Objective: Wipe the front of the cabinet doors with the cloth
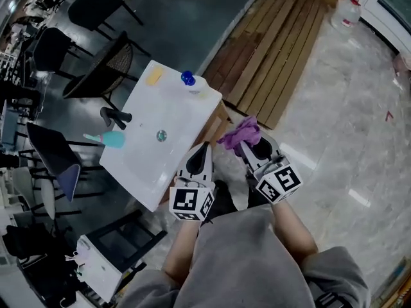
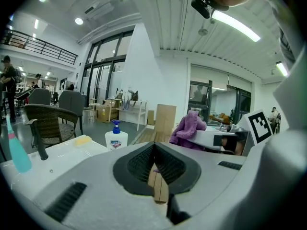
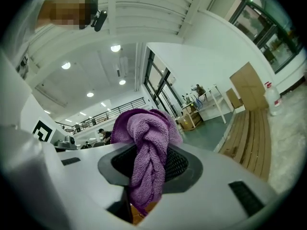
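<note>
i'm holding the right gripper clamped on the purple cloth, just off the desk's near right edge. the left gripper is sitting pinched together, empty. i'm judging wiping isn't begun; the next move is calling for pressing the cloth flat against the cabinet doors.

Both bare forearms are bent in close before the chest. The grey, black-padded left gripper has its jaws pressed together on nothing. The matching right gripper pinches a crumpled purple terry cloth.
</note>
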The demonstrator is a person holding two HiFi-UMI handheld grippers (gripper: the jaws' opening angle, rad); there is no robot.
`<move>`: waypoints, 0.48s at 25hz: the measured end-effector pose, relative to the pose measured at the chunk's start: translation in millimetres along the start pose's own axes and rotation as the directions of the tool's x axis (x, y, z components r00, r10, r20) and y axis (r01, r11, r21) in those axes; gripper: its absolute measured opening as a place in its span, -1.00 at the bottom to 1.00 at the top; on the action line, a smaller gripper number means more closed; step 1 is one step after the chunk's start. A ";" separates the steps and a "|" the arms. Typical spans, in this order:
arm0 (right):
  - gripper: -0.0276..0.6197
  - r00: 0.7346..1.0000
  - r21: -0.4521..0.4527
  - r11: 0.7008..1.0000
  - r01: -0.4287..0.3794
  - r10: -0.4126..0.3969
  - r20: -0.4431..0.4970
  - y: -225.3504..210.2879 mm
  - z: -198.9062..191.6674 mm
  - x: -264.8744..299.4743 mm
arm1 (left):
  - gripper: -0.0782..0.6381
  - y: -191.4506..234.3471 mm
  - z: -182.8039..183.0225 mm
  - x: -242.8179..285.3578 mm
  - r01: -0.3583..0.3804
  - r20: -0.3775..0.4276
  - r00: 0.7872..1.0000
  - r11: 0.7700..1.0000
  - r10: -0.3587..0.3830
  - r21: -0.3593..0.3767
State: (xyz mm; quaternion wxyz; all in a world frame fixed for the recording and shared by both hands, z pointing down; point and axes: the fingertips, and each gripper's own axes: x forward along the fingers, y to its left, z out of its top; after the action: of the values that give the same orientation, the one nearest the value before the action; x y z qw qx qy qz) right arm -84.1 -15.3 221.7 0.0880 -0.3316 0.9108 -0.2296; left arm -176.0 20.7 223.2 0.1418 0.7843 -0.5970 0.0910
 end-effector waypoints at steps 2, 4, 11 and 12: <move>-0.53 0.999 0.011 0.999 0.038 -0.038 0.010 -2.5 -4.9 6.1 | -0.76 6.9 -2.9 5.3 0.039 -0.013 0.999 0.999 -0.039 0.008; -0.53 0.997 0.013 0.997 0.072 -0.072 0.015 -4.2 -12.0 15.0 | -0.76 18.0 -6.4 10.8 0.072 -0.021 0.997 0.997 -0.071 0.008; -0.53 0.978 0.067 0.977 0.204 -0.207 0.032 -16.9 -52.2 33.0 | -0.76 42.8 -31.1 25.0 0.204 -0.071 0.977 0.979 -0.203 0.004; -0.53 0.975 0.080 0.973 0.217 -0.221 0.035 -21.1 -58.5 34.4 | -0.76 44.6 -36.3 27.4 0.219 -0.079 0.973 0.976 -0.218 0.003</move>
State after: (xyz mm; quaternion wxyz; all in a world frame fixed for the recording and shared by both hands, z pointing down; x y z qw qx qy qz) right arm -116.8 -30.6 282.9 0.0945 -0.4313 0.8572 -0.2651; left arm -210.6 -3.2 271.1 0.1698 0.8419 -0.5005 0.1089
